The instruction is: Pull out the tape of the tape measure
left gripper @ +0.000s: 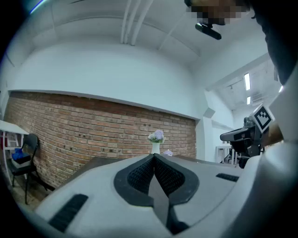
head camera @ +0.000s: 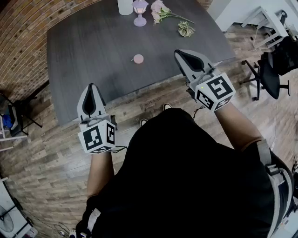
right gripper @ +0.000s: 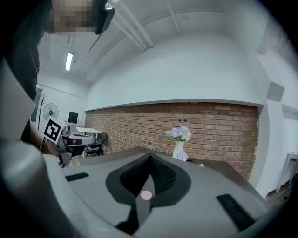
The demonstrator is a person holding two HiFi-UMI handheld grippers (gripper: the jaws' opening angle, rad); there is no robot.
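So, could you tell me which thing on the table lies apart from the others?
The small round pink tape measure, alone mid-table; the vase, lantern and flowers are grouped at the far edge.

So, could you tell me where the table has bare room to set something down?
The table is bare left of the pink tape measure and between it and the near edge. The far edge is crowded: vase, lantern, flowers.
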